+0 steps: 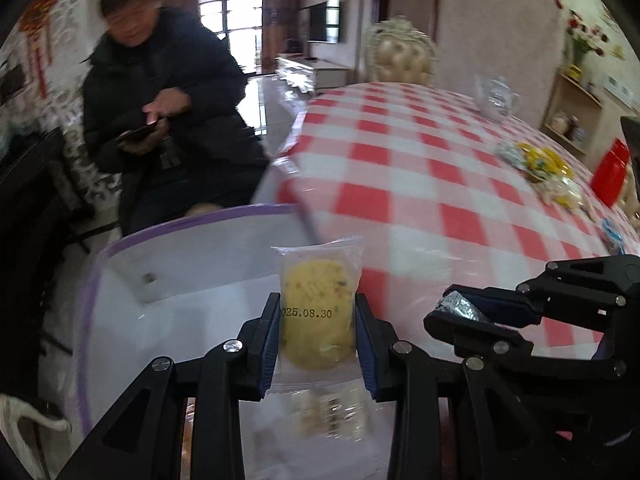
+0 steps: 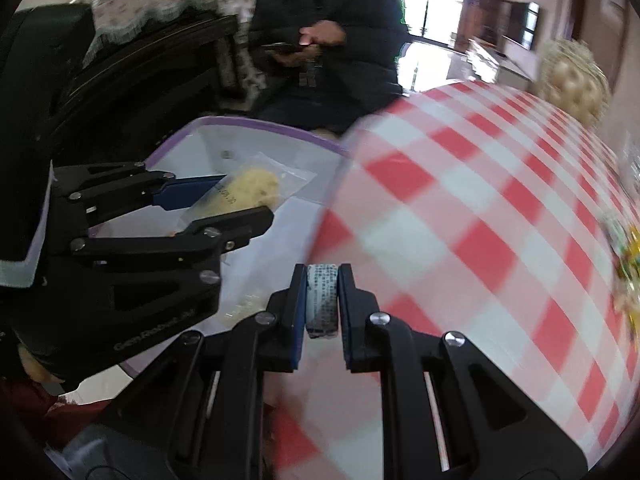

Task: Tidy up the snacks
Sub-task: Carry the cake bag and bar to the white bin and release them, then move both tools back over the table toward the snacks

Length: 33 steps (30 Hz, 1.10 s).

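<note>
My left gripper (image 1: pixel 317 322) is shut on a clear packet with a round yellow biscuit (image 1: pixel 316 312), held over a white box with a purple rim (image 1: pixel 160 228). The same packet (image 2: pixel 250 192) shows in the right wrist view inside the left gripper (image 2: pixel 240 200) above the box (image 2: pixel 256 124). My right gripper (image 2: pixel 323 300) is shut on a small silver-wrapped candy (image 2: pixel 322 300) at the table's near edge. In the left wrist view that gripper (image 1: pixel 456 312) sits to the right with the foil candy (image 1: pixel 460 306) in its jaws.
A red-and-white checked tablecloth (image 1: pixel 420 168) covers the table. A heap of wrapped snacks (image 1: pixel 540 168) lies at its far right beside a red box (image 1: pixel 610 172). A seated person in a dark coat (image 1: pixel 168 92) holds a phone beyond the box. A padded chair (image 1: pixel 400 56) stands behind the table.
</note>
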### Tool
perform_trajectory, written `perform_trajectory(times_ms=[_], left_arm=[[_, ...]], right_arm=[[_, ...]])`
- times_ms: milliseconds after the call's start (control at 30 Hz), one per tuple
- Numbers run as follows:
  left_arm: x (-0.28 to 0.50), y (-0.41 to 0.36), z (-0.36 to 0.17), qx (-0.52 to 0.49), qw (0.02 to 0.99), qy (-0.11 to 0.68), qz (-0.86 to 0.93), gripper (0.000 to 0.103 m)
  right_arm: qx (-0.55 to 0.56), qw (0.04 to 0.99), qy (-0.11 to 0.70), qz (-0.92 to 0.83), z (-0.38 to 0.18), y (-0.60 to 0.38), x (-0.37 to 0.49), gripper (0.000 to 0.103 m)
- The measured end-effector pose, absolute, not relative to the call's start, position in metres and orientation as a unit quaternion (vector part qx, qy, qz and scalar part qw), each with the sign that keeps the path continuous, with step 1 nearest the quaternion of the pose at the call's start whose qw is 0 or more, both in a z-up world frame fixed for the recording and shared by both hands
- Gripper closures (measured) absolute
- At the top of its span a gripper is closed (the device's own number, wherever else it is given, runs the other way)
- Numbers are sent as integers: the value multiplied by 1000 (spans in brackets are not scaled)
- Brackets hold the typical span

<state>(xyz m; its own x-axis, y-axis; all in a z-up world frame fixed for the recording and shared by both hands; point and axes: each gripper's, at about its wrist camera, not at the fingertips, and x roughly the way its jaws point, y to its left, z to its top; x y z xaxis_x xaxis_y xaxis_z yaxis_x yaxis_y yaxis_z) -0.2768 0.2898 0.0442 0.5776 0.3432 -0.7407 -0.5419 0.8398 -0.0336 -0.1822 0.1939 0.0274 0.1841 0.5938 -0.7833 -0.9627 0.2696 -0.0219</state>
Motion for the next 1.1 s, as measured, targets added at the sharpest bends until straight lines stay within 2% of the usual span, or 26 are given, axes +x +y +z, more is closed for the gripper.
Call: perform_trajectory(times_ms=[233, 300, 333, 367, 433, 667, 800, 933, 1100], left_arm=[[-321, 329, 41, -157, 855, 378, 317, 67], [-330, 337, 40, -162, 845, 378, 341, 66], [-333, 342, 40, -165, 838, 381, 354, 61], [-335, 346, 40, -171, 830, 384, 368, 56], [-337, 351, 42, -180, 819, 384, 388, 32], [-310, 321, 58, -178, 848, 356, 349, 27], [-272, 280, 69, -170, 883, 334, 281, 24], [-223, 227, 78, -142, 914, 322, 204, 20], [-153, 144, 80, -101, 932, 339, 82, 20]], right_arm=[[-286, 680, 340, 583, 18, 225, -215, 85], [-279, 670, 347, 594, 16, 226, -215, 82], [-274, 661, 354, 603, 14, 226, -214, 70], [-262, 657, 361, 607, 14, 223, -211, 51], [-234, 665, 366, 607, 17, 216, -203, 32], [-153, 716, 359, 578, 44, 156, -156, 32], [-150, 777, 341, 508, 52, 101, -127, 32], [-129, 846, 334, 394, 56, 18, -86, 27], [-57, 896, 367, 246, 51, -111, -31, 26]])
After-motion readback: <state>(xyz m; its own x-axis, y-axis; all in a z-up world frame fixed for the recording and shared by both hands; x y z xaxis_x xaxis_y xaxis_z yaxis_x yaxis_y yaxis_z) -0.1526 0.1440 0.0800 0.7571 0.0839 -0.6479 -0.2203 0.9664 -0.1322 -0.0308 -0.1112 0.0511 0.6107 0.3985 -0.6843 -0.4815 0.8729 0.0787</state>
